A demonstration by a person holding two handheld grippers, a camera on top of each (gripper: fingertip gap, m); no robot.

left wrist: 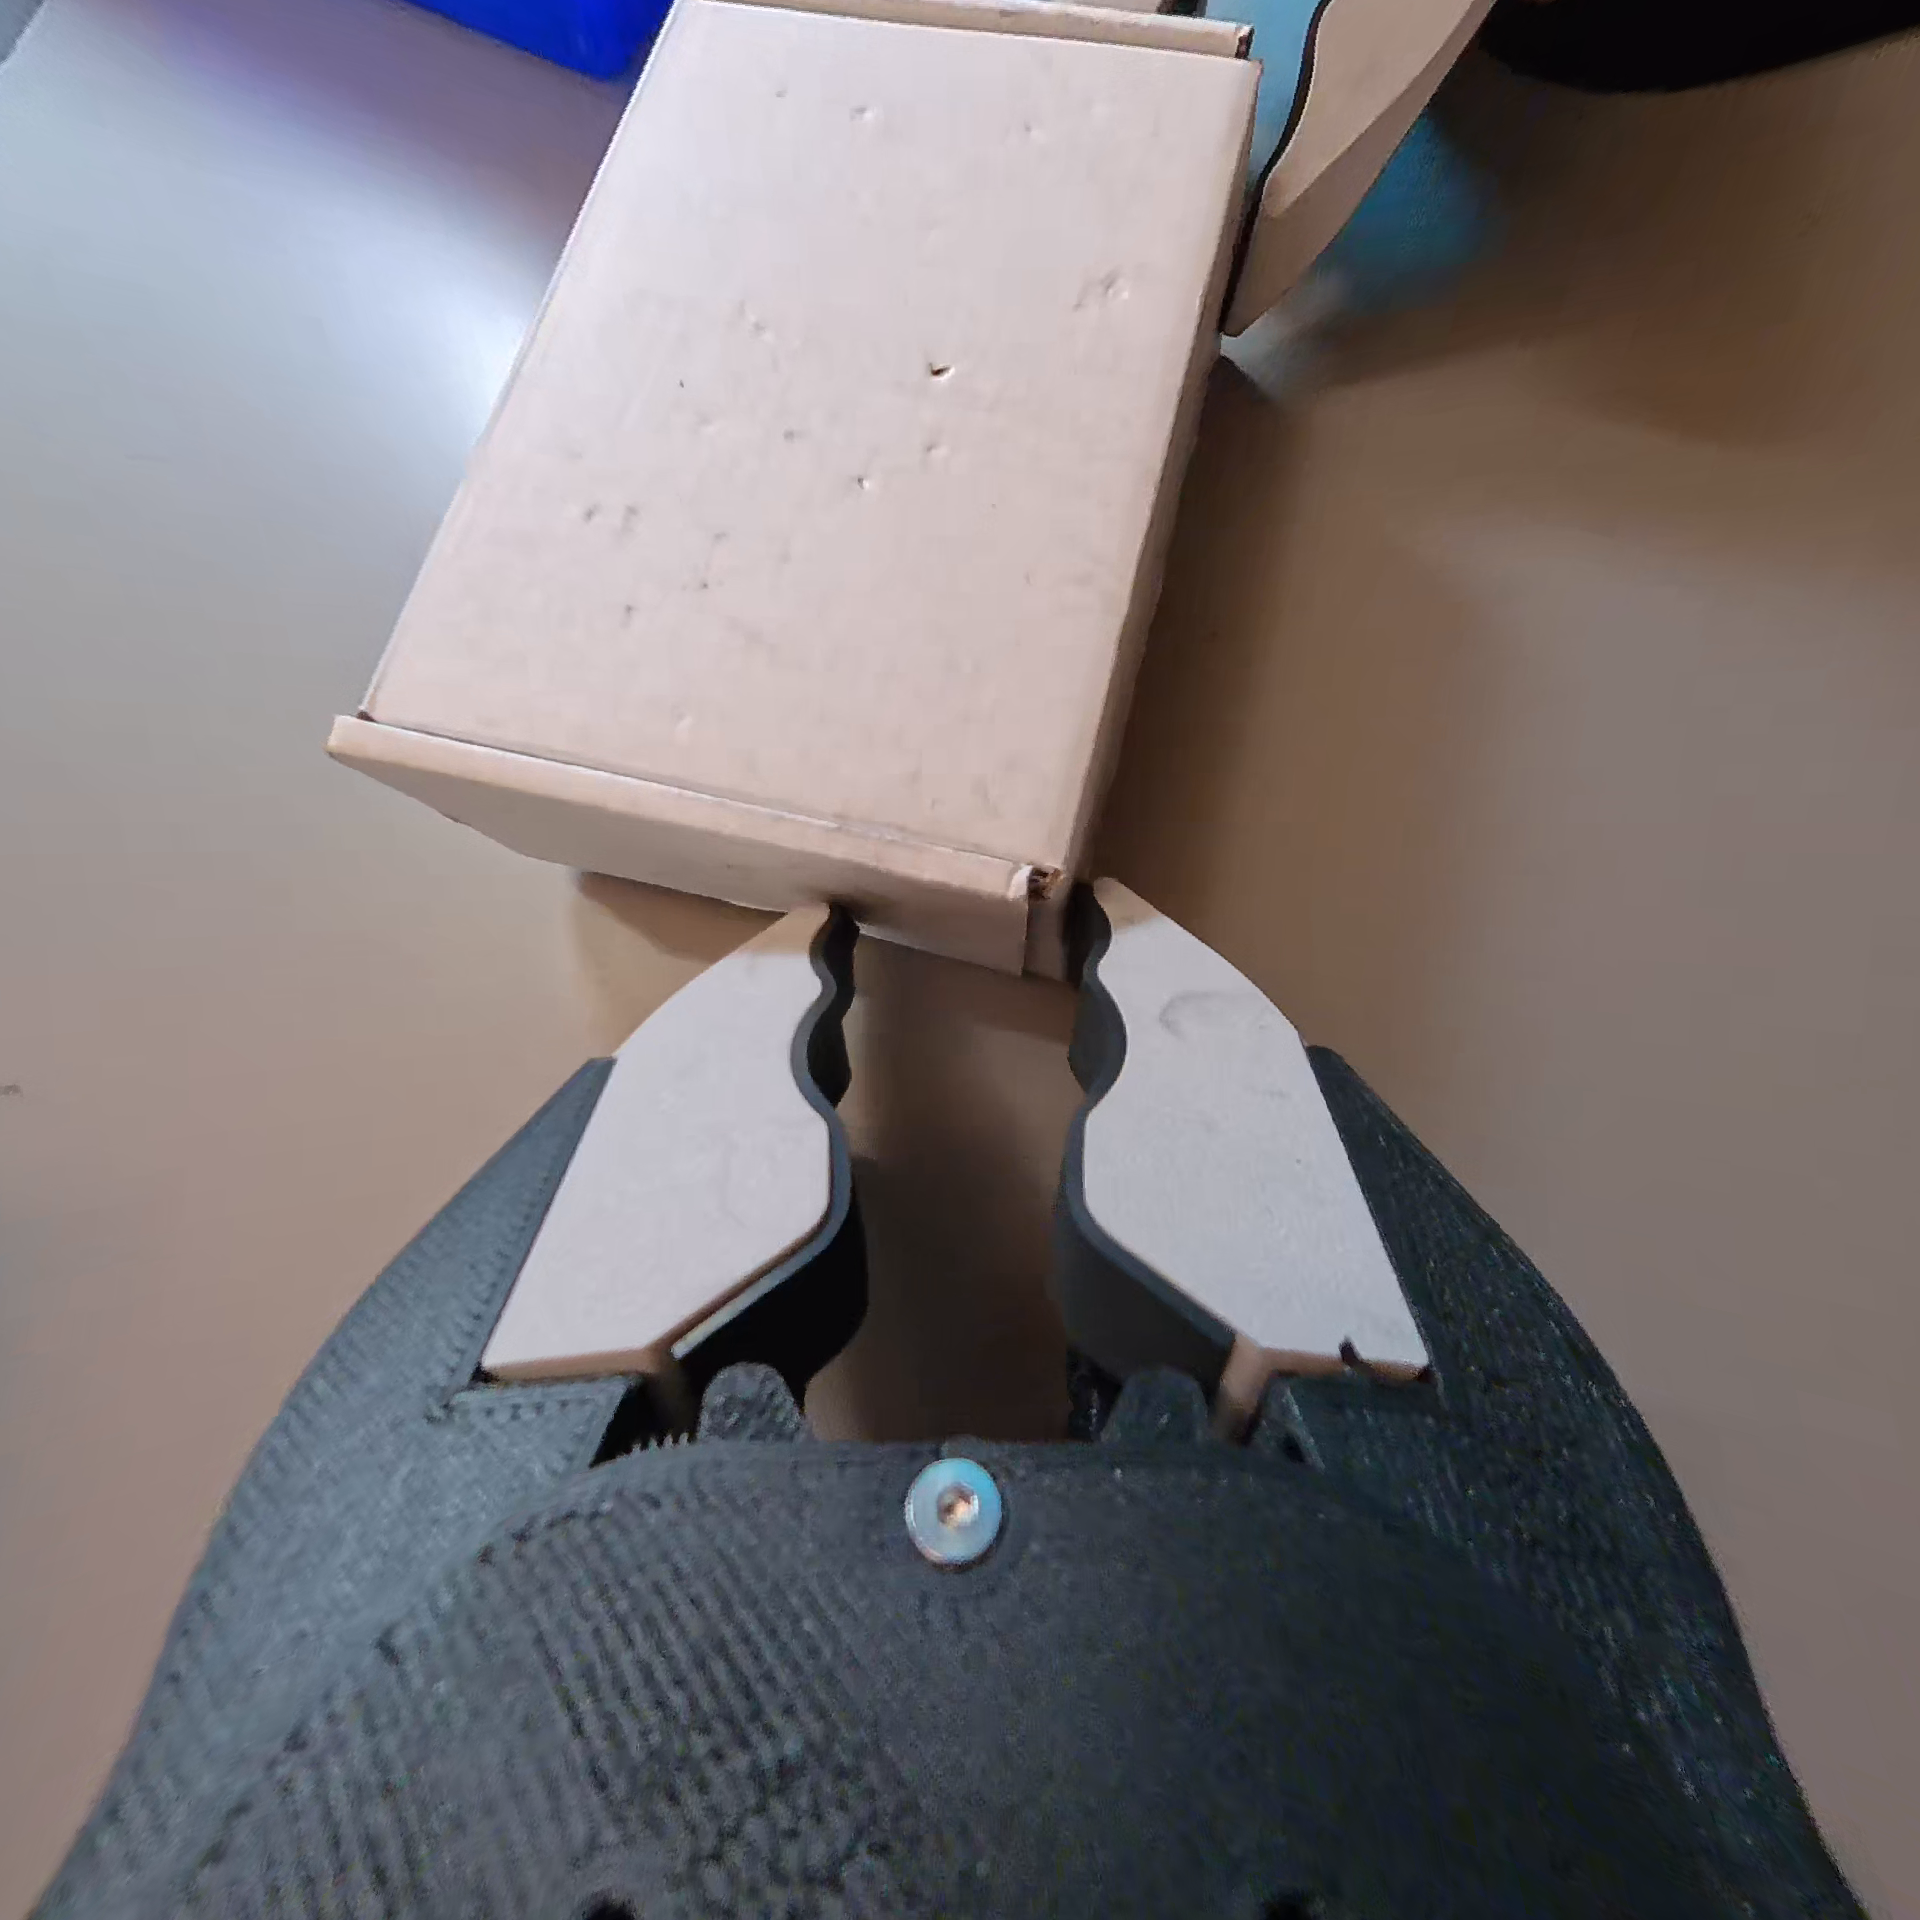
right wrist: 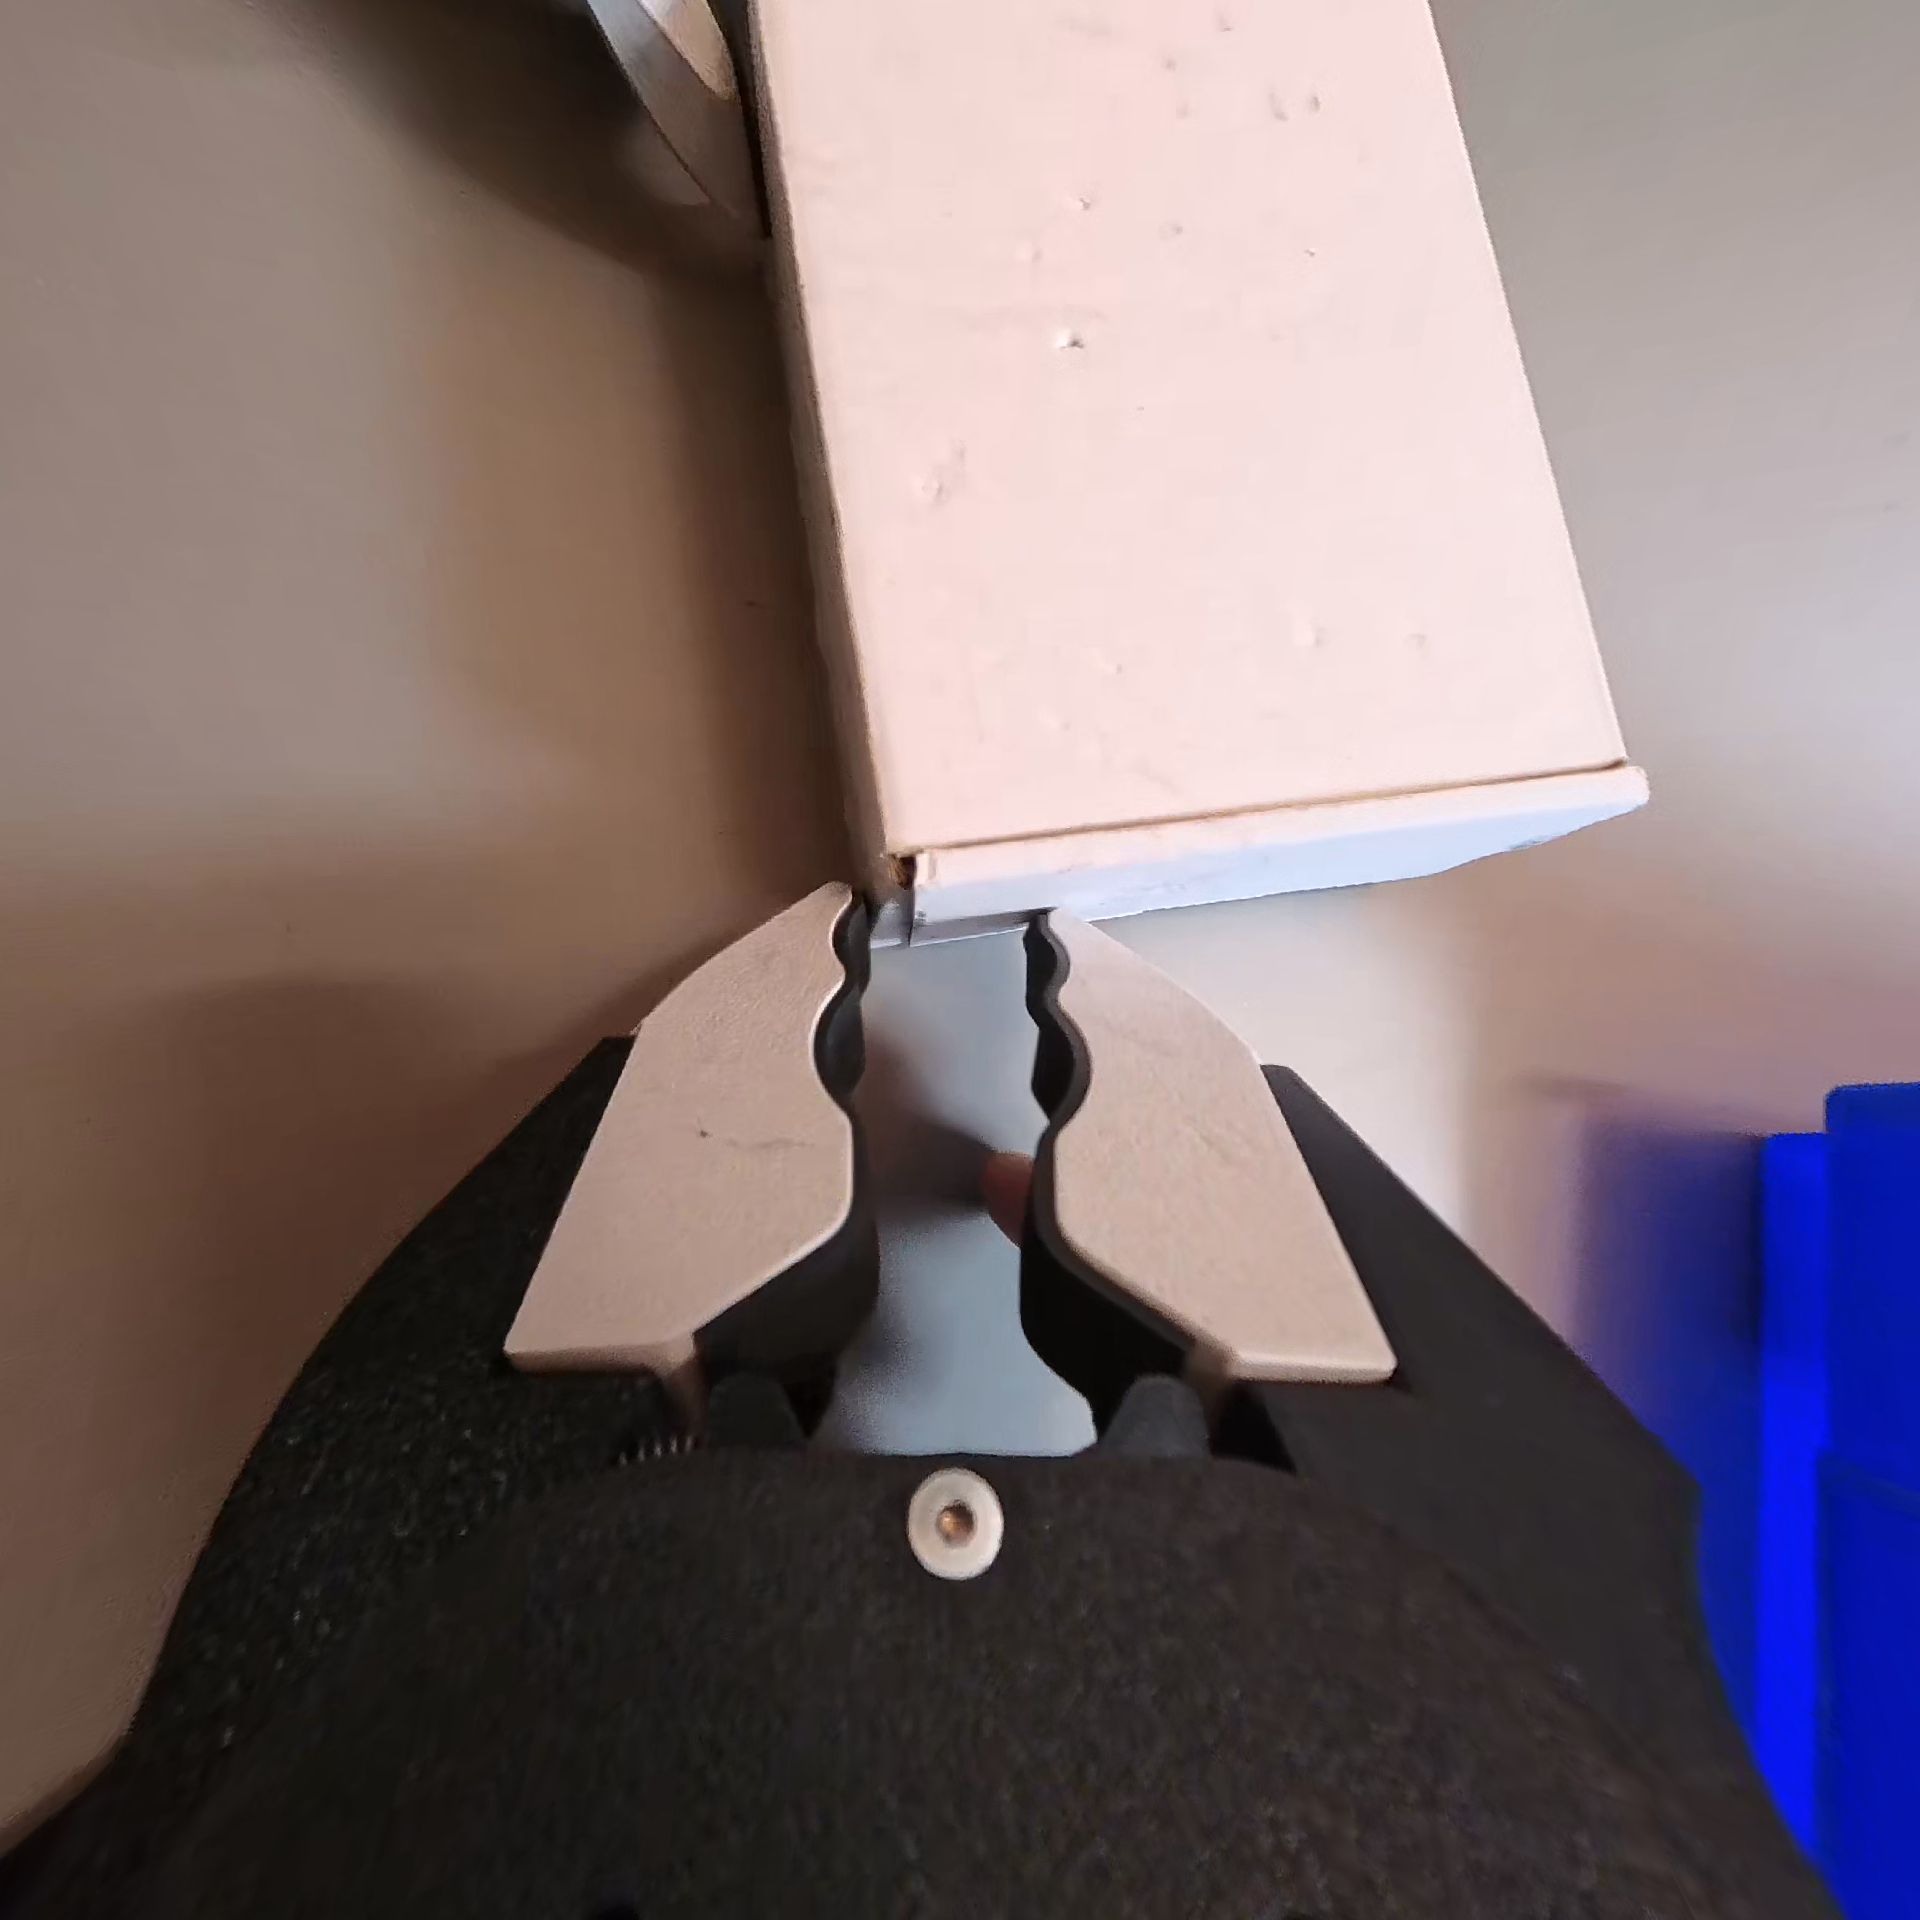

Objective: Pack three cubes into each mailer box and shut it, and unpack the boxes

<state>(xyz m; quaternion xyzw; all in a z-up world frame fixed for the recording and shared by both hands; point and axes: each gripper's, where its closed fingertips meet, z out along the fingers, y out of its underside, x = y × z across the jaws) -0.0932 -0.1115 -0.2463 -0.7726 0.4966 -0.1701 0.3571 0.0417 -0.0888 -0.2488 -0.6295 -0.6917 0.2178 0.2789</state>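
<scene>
A shut cardboard mailer box [left wrist: 831, 447] lies on the tan table [left wrist: 1558, 831]. My left gripper [left wrist: 961, 914] is open, and its fingertips touch the box's near end wall by the right corner. In the right wrist view the same box [right wrist: 1174, 468] shows from its other end. My right gripper [right wrist: 945, 920] is open, with its fingertips against that end wall at the left corner. Neither gripper holds anything between its fingers. Each view shows a finger of the other gripper past the far end of the box [left wrist: 1340, 125] [right wrist: 675, 104]. No cubes show.
A blue bin [right wrist: 1849, 1455] stands at the right of the right wrist view. A corner of it shows at the top left of the left wrist view [left wrist: 520, 31]. Bare table lies on both sides of the box. Across from one pair of fingers to the other is roughly 15 centimeters.
</scene>
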